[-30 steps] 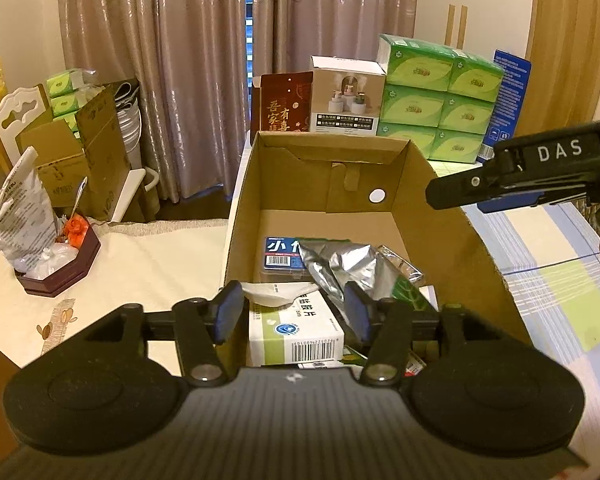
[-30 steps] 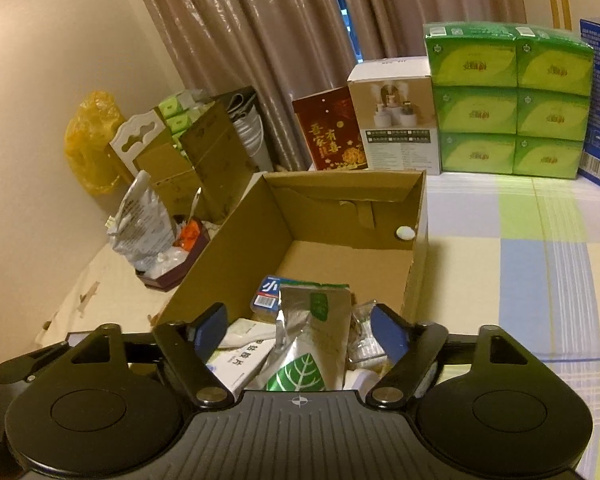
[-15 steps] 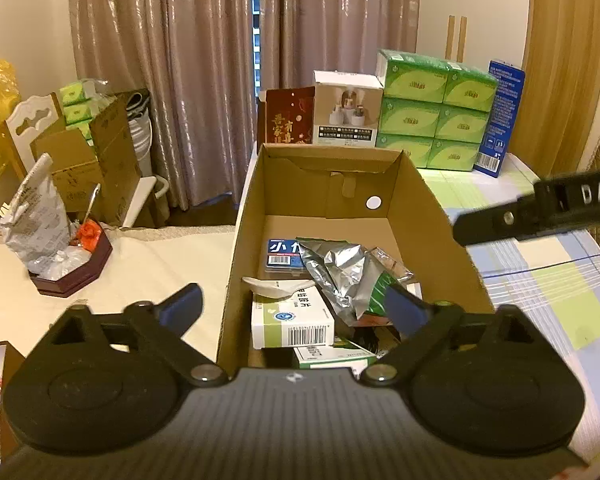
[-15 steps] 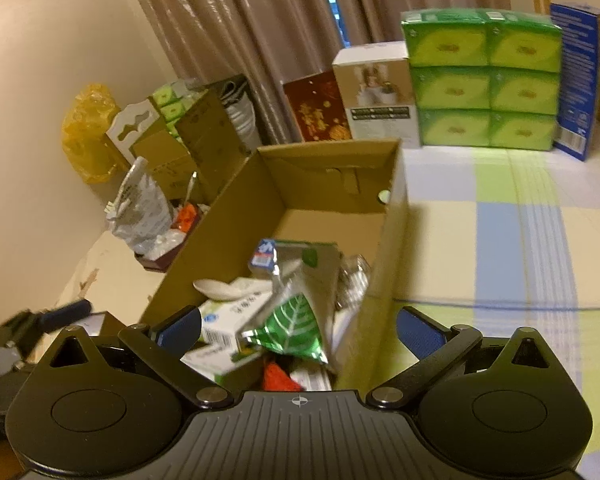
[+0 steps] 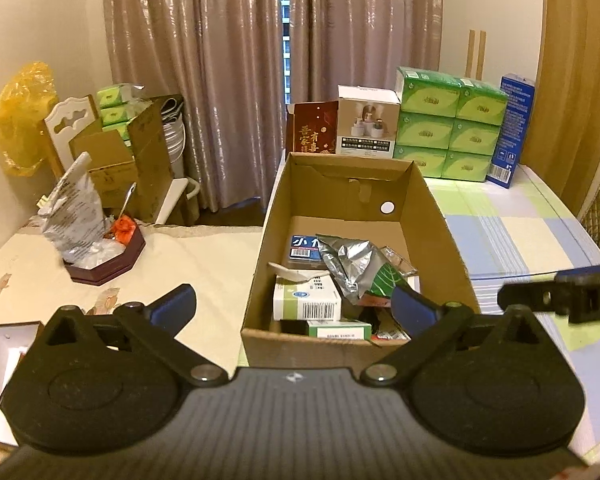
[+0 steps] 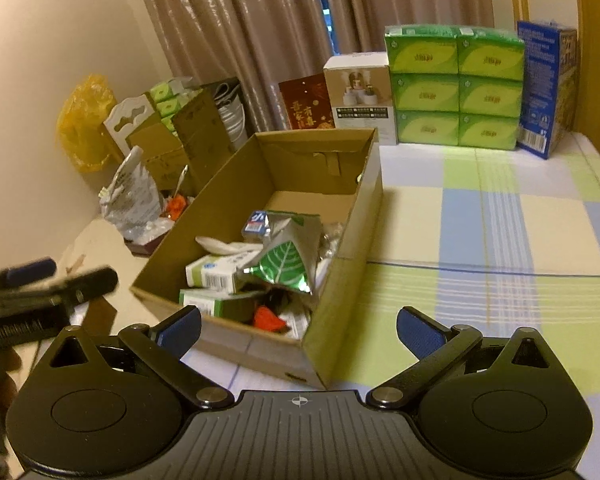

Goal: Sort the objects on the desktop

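An open cardboard box (image 5: 432, 216) (image 6: 348, 292) stands on the table. Inside lie a silver-green foil pouch (image 5: 352, 264) (image 6: 288, 256), a white-green medicine box (image 5: 306, 300) (image 6: 214, 274), a blue packet (image 5: 304, 246) and a white spoon (image 5: 288, 270). My left gripper (image 5: 290, 300) hangs before the box's near end, its jaws opening wide with nothing held between them. My right gripper (image 6: 298, 320) stands open and empty by the box's near right corner. Each gripper shows at the edge of the other's view, the right one (image 5: 560, 292) and the left one (image 6: 40, 284).
Stacked green tissue packs (image 5: 448, 124), a blue carton (image 5: 514, 128), a white box (image 5: 366, 128) and a red box (image 5: 314, 132) line the far edge. A dark tray with a plastic bag (image 5: 104, 260) sits left. The checked cloth (image 6: 480, 240) spreads right.
Both grippers opened wide and drew back and up from the box. The medicine box and the foil pouch that were between their fingers now lie in the box.
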`<state>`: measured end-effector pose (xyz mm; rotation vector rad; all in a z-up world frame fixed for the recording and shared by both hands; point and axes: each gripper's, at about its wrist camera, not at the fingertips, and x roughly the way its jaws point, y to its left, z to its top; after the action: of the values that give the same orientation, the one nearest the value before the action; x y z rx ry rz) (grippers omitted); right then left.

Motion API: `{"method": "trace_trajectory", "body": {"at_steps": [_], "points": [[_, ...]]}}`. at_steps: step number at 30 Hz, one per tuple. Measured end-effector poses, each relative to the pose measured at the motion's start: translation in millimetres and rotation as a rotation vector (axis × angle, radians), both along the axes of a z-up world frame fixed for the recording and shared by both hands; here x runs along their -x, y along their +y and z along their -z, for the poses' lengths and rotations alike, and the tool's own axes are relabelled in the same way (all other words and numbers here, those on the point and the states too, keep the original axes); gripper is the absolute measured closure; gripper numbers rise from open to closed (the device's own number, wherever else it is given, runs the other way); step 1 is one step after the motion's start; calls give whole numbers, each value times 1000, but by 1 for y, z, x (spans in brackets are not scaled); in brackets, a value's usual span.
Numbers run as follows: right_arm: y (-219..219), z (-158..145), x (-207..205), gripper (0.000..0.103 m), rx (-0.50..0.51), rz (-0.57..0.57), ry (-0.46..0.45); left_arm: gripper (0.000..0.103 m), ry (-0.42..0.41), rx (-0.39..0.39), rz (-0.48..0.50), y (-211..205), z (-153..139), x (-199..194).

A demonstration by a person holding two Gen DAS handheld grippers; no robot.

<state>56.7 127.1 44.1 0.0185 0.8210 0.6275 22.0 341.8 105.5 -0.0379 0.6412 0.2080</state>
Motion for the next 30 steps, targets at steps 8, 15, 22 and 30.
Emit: {"method": "trace_trajectory", "body": {"at_steps": [8, 15, 22, 30], "points": [[-15, -6, 29, 2, 19, -11, -28, 1, -26, 29, -44, -12, -15, 34], [-28, -10, 47, 2, 22, -14, -36, 1, -26, 34, -52, -25, -22, 62], [-39, -12, 58, 2, 16, -16, -31, 1, -10, 71, -64, -38, -27, 81], [-53, -20, 71, 2, 8, -21, -32, 1, -6, 86, -91, -54, -35, 98]]}}
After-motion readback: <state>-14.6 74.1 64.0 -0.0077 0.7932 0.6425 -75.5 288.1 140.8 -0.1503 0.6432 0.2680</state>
